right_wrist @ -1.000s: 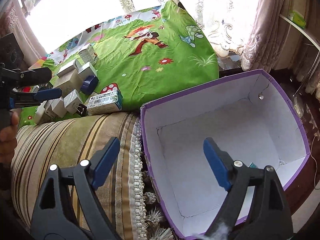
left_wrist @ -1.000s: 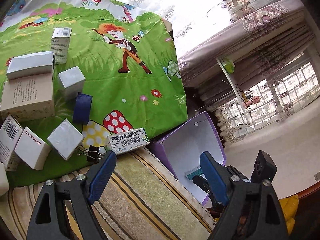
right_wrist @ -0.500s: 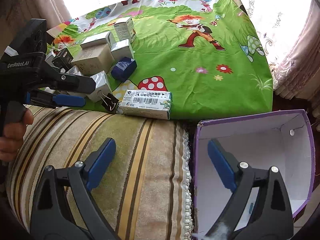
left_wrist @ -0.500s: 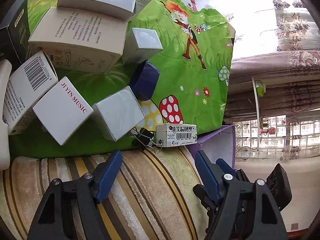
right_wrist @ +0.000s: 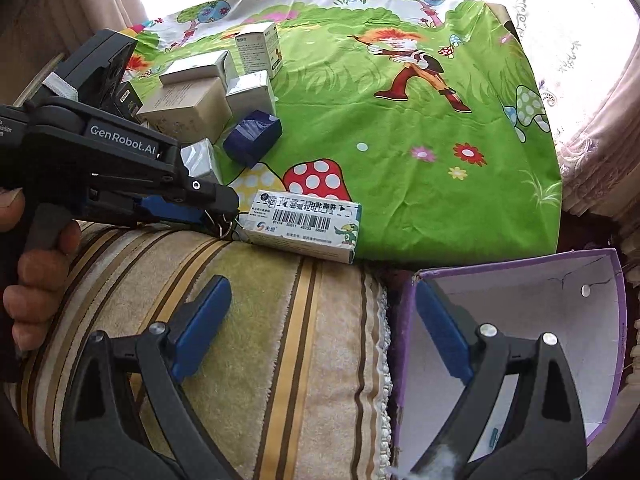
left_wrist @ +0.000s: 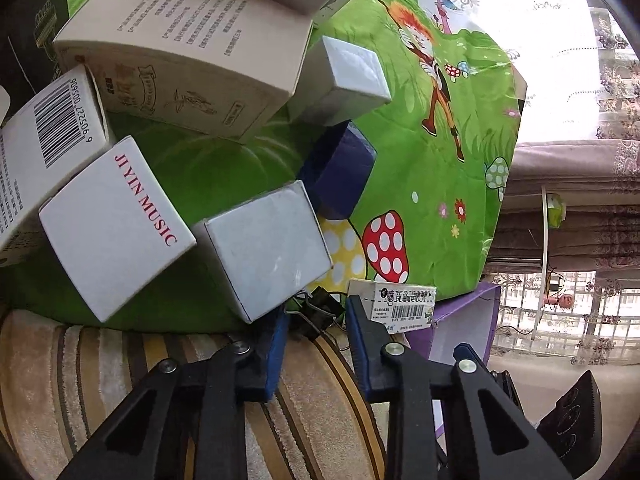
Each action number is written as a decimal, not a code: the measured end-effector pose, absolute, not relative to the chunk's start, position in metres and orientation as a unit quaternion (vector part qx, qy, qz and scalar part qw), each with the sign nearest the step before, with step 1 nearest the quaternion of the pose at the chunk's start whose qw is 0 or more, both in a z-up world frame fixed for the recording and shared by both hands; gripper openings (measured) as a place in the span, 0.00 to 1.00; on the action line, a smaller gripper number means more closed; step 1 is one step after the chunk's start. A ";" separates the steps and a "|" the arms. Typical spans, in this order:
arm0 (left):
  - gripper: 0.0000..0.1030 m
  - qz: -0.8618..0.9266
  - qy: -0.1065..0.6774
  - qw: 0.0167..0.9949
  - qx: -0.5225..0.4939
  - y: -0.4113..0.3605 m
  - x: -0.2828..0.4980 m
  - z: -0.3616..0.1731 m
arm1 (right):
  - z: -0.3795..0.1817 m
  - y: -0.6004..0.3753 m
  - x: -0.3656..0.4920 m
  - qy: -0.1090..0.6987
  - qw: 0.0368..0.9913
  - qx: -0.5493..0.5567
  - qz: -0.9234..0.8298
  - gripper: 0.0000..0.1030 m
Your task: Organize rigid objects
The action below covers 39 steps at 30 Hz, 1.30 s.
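A black binder clip (left_wrist: 320, 314) lies at the edge of the green cartoon cloth (right_wrist: 400, 140), between a silver box (left_wrist: 268, 248) and a white barcode medicine box (left_wrist: 402, 306). My left gripper (left_wrist: 317, 307) points down at it. Its jaws are closing, with the clip between the blue pads and filling the gap. In the right wrist view, the clip's wire handle (right_wrist: 224, 231) shows under the left gripper's tip (right_wrist: 226, 216). My right gripper (right_wrist: 322, 286) is open and holds nothing, over the striped cushion (right_wrist: 280, 340) and the rim of the purple box (right_wrist: 520, 276).
Several cartons crowd the cloth's left part: a white "JIYIN MUSIC" box (left_wrist: 112, 224), a dark blue box (left_wrist: 340, 168) and a large beige box (left_wrist: 192, 52). The open purple box stands low at the right of the cushion. A hand (right_wrist: 36, 280) grips the left tool's handle.
My left gripper dropped toward the cloth's edge, rolled, and narrowed its jaws around the binder clip. My right gripper swung left from above the purple box to the cushion's edge.
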<state>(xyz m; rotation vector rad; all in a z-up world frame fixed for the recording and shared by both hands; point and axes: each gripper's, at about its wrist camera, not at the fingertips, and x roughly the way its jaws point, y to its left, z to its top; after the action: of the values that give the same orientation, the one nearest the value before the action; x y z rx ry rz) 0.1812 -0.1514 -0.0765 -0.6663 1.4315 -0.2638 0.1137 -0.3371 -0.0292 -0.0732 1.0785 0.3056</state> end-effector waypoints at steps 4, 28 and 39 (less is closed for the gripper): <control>0.29 -0.129 0.627 0.700 -0.317 -0.146 0.176 -0.073 | -0.030 -0.333 0.118 0.513 0.845 -0.039 0.147 0.92; 0.29 -0.167 0.513 0.790 -0.291 -0.130 0.147 -0.028 | -0.057 -0.303 0.165 0.558 0.818 -0.027 0.136 0.77; 0.29 -0.203 0.498 0.792 -0.289 -0.139 0.144 -0.020 | -0.028 -0.344 0.137 0.508 0.857 0.034 0.084 0.77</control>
<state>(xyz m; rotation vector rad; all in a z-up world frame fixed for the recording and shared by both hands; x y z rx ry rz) 0.1437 -0.1388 -0.0201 -0.6218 1.0722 -0.4377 0.1374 -0.3437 -0.0276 0.0724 1.0667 0.1775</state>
